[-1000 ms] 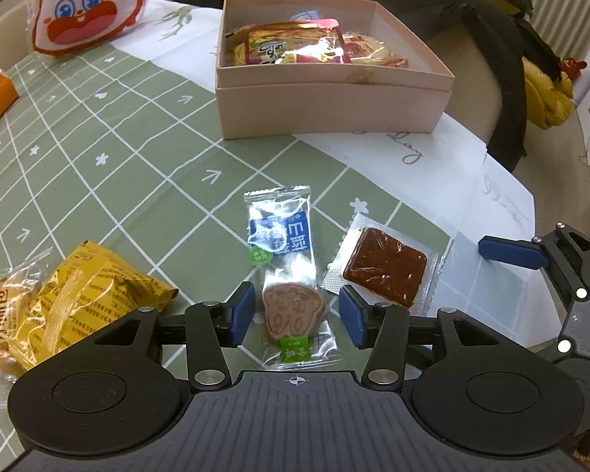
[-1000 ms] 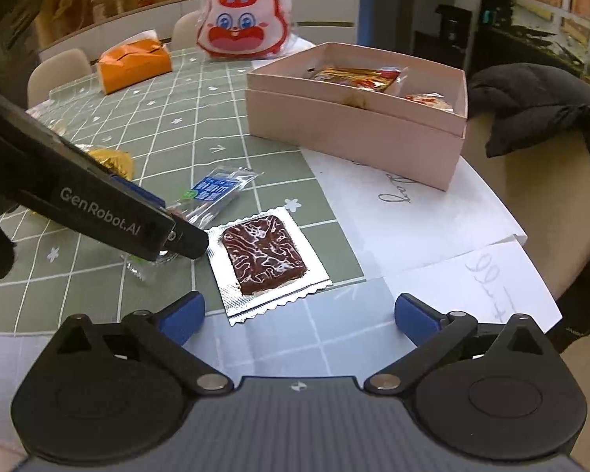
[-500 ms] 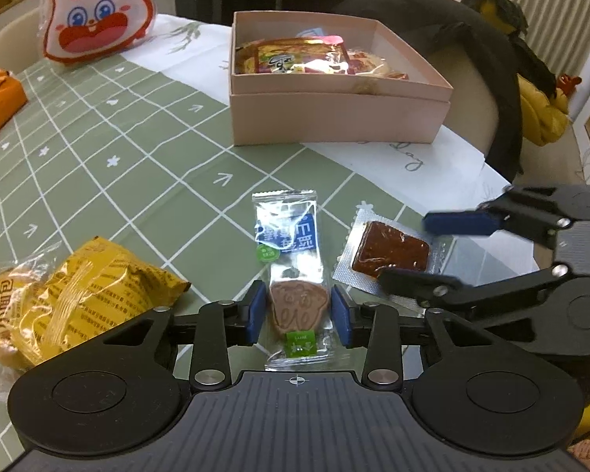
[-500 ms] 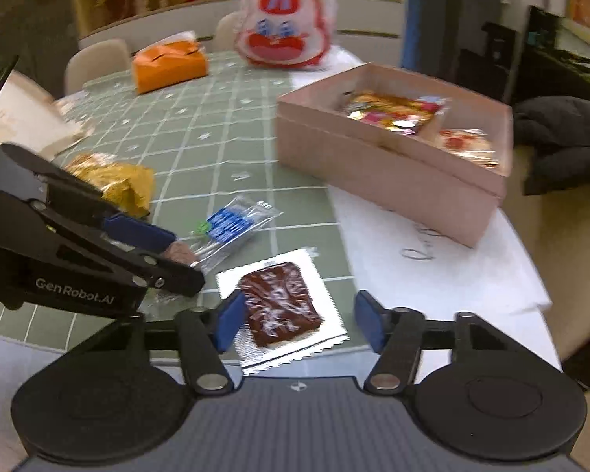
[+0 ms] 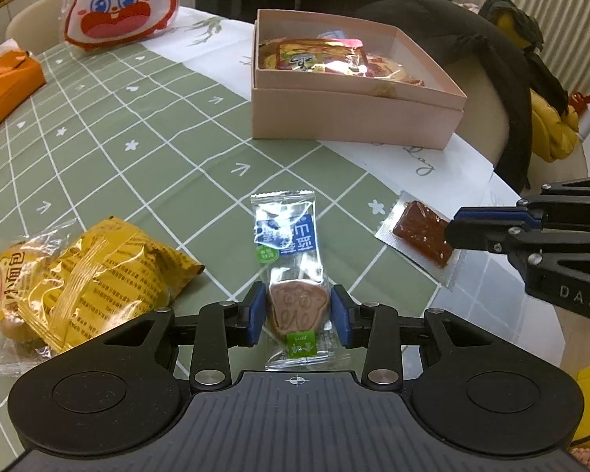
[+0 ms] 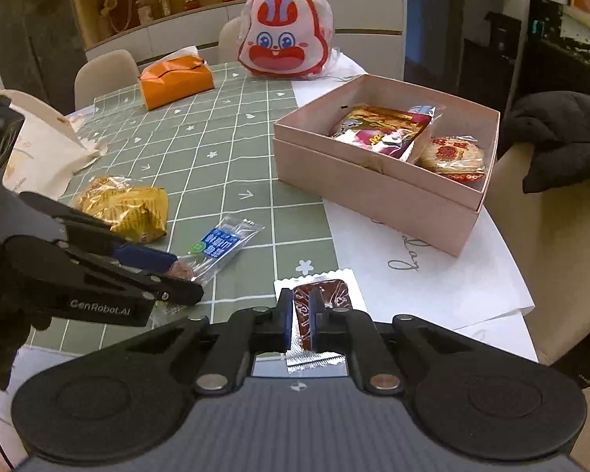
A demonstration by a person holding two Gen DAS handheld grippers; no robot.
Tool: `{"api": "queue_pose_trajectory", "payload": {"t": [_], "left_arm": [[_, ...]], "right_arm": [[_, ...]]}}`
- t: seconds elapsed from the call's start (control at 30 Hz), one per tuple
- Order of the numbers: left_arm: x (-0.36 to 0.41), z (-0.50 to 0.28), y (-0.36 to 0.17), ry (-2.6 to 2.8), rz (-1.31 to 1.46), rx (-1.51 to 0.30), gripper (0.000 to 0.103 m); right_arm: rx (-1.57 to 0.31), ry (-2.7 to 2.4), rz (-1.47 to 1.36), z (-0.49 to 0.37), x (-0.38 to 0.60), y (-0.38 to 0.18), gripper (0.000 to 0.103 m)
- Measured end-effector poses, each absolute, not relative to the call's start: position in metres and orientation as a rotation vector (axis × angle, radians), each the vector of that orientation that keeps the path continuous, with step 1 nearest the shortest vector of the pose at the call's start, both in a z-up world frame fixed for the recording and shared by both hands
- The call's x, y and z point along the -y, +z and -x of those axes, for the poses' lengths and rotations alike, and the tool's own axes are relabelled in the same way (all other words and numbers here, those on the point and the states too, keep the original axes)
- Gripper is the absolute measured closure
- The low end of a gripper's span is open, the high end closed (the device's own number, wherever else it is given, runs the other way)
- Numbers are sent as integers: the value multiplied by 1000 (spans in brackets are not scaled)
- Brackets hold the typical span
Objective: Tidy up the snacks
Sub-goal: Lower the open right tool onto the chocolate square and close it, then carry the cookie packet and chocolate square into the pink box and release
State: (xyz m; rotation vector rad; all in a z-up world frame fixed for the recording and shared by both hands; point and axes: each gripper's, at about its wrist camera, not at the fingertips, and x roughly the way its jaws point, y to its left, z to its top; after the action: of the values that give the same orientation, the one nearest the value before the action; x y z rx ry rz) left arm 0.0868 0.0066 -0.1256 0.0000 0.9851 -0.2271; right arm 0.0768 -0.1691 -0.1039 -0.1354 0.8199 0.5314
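The left tongs (image 5: 298, 316) are clamped on a clear-wrapped cookie packet (image 5: 293, 271), their blue pads pressed against either side of the round brown cookie at the packet's near end, while the far end with the blue label lies flat on the counter (image 5: 110, 149). Just to the right, the right tongs (image 6: 299, 320) are pinched tight together on a dark reddish-brown snack in a silver wrapper (image 6: 326, 295), gripping it at its near edge so the wrapper tilts up off the green checked cloth. In the left view those right tongs (image 5: 450, 232) come in from the side, with the silver-wrapped snack (image 5: 421, 238) angled at their tips. Farther back, a pink cardboard box (image 5: 350, 118) sits open on the white part of the cloth and already holds a red and yellow snack bag (image 6: 381, 131) and a round wrapped cake (image 6: 452, 157) beside it. To the left of the cookie packet lies a crumpled yellow bread bag (image 5: 78, 275), well apart from the box. At the far side of the counter stand a red and white rabbit-faced bag (image 6: 285, 37) and an orange tissue box (image 6: 177, 80). A dark coat (image 6: 562, 137) is draped over a chair to the right.
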Motion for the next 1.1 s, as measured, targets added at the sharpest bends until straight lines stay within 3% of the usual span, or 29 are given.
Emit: {"api": "queue_pose_trajectory", "payload": {"t": [0.03, 0.1, 0.13, 0.67, 0.77, 0.8, 0.83, 1.1], "left_arm": [[-7, -87, -126, -228, -3, -985, 62], [-6, -86, -126, -228, -11, -985, 62], [-5, -85, -126, -228, -19, -987, 62], [-3, -88, -126, -225, -35, -1005, 61], [-3, -87, -126, -225, -36, -1003, 61], [-4, -87, -126, -225, -34, -1003, 61], [-4, -87, -126, -225, -32, -1003, 61], [-7, -87, -123, -212, 11, -993, 62]], "right_arm": [[-820, 529, 146, -77, 169, -105, 88], [-816, 519, 165, -76, 167, -108, 65], [-811, 513, 173, -75, 167, -111, 62], [-808, 465, 195, -110, 160, -132, 45], [-858, 480, 139, -119, 167, -137, 45], [-869, 479, 137, -118, 167, -135, 50], [-879, 497, 135, -116, 166, -132, 62], [-862, 550, 83, -89, 169, -106, 64]]}}
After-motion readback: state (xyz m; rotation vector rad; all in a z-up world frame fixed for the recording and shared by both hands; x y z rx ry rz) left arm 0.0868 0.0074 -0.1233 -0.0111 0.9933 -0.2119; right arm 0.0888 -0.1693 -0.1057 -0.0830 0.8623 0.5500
